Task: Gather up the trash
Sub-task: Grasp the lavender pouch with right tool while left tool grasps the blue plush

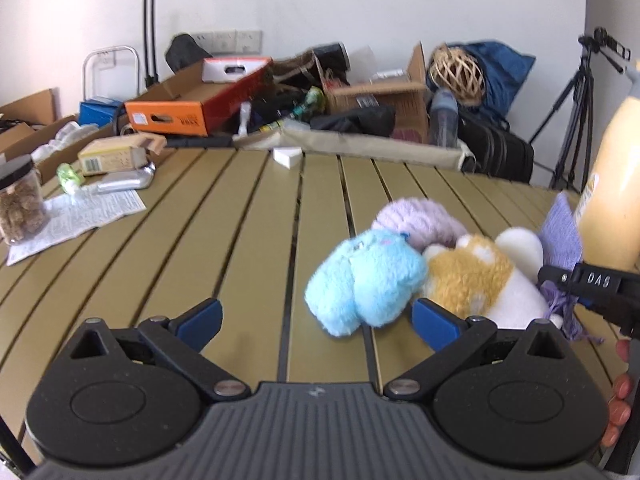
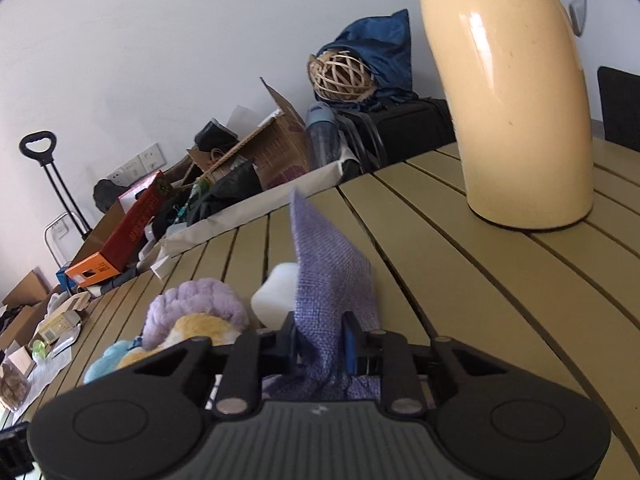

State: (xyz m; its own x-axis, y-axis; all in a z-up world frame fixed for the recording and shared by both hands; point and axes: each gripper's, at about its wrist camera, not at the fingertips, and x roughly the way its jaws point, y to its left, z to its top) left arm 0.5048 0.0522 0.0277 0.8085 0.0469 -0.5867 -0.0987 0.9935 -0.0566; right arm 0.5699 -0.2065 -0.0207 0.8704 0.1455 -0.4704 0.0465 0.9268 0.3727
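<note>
My right fingers point(image 2: 347, 340) are clenched on a purple woven cloth point(image 2: 328, 280), pinching it low down near its bunched end. My right gripper point(image 2: 320, 344) sits low over the slatted bench point(image 2: 500, 320), level and aimed forward toward the far edge. The cloth stands up out of the pinch, its long axis near vertical, its free corner pointing up and leaning slightly left. My left fingers point(image 1: 200, 318) are released, spread wide with nothing between them; my left gripper point(image 1: 316, 320) hovers low over the bench, tipped a little downward. Just ahead of its right finger lies a blue plush toy point(image 1: 366, 280), touching an orange-and-white plush point(image 1: 476, 276) and a lilac one point(image 1: 416, 218). A tall cream jug point(image 2: 508, 92) stands upright on the bench, ahead and to the right of the cloth.
</note>
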